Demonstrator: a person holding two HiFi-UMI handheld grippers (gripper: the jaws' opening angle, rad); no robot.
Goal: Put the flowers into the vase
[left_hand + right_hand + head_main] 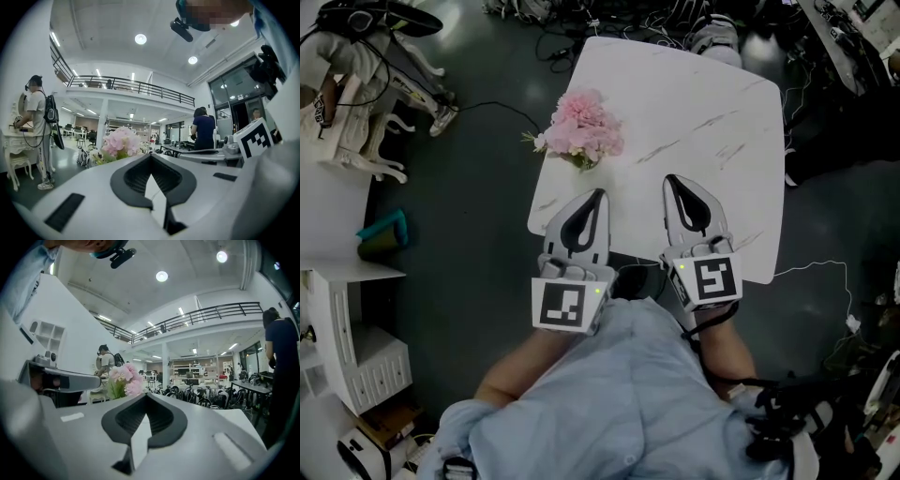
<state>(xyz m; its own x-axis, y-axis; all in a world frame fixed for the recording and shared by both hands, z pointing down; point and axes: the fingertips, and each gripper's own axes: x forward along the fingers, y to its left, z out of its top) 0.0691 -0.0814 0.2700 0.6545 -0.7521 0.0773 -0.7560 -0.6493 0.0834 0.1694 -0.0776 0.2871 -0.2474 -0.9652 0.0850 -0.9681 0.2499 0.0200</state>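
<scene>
A bunch of pink flowers (584,128) with green leaves stands at the left part of the white marble table (712,112). Whatever bears the bunch is hidden beneath the blooms from above. Both grippers are over the table's near edge and point away from me at about table height. The left gripper (599,193) is shut with nothing in it, a short way in front of the flowers. Beside it the right gripper (672,178) is shut and empty too. The flowers (121,142) show just left of the left gripper (151,158) in its own view, and the flowers (124,378) left of the right gripper (146,397).
The table's near edge (581,246) runs under both grippers. A white dressing table (342,122) and a white cabinet (352,328) stand on the dark floor at the left. Cables (497,105) lie on the floor. A person with a backpack (40,126) stands far left.
</scene>
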